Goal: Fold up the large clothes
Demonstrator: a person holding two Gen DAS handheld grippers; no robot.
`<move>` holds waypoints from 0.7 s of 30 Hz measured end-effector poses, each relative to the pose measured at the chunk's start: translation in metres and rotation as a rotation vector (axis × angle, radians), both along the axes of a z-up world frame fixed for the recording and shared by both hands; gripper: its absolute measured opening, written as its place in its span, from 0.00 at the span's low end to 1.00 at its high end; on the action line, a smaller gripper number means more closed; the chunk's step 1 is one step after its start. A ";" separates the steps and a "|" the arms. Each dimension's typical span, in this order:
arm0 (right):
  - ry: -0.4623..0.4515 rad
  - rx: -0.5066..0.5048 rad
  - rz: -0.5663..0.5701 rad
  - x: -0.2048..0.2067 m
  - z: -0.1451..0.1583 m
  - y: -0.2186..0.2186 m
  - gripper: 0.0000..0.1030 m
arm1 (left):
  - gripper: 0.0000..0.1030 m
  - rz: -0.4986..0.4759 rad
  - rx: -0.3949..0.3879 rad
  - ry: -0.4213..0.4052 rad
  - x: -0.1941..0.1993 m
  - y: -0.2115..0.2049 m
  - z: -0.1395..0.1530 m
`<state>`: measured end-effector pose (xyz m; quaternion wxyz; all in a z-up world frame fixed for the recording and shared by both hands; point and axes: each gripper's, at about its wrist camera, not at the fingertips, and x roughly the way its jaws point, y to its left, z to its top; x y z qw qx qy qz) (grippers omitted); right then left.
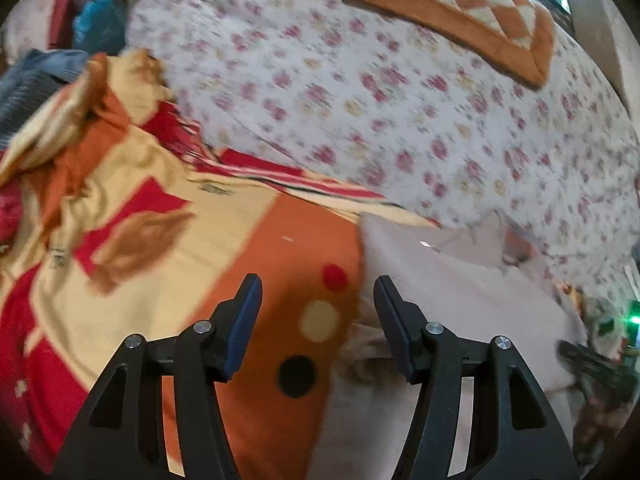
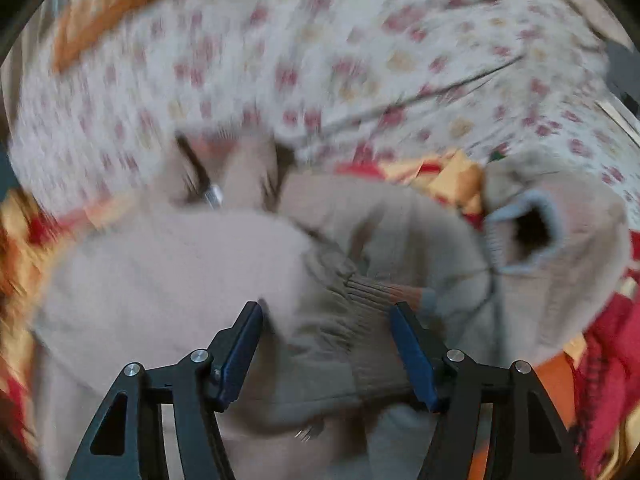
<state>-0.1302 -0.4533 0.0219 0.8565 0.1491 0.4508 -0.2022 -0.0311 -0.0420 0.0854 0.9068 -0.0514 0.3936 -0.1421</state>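
Both my grippers stand released: the right fingers (image 2: 326,344) straddle the grey sweater's (image 2: 180,264) ribbed cuff (image 2: 372,300), nearer than my left fingers (image 1: 318,328) beside its edge.

sweatshirt (image 2: 168,280) on blanket (image 1: 132,208) | blanket on bedsheet (image 1: 400,92) | cushion (image 1: 452,12) on bedsheet, behind blanket

I'm looking at a bedroom in a home: a bed under a floral sheet (image 1: 360,92), an orange patterned blanket (image 1: 140,216) rumpled on it, a checked orange mat (image 1: 460,12), and clothes (image 1: 40,80) heaped at the edge.
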 end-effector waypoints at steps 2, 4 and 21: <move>0.032 -0.069 0.003 0.009 -0.008 0.002 0.63 | 0.56 -0.073 0.025 0.034 0.000 -0.016 -0.009; 0.027 -0.070 0.011 0.006 0.002 0.004 0.62 | 0.56 -0.115 0.078 0.053 -0.002 -0.030 -0.018; -0.198 0.152 0.187 0.031 0.053 0.047 0.67 | 0.58 -0.080 0.110 0.211 0.009 -0.025 -0.051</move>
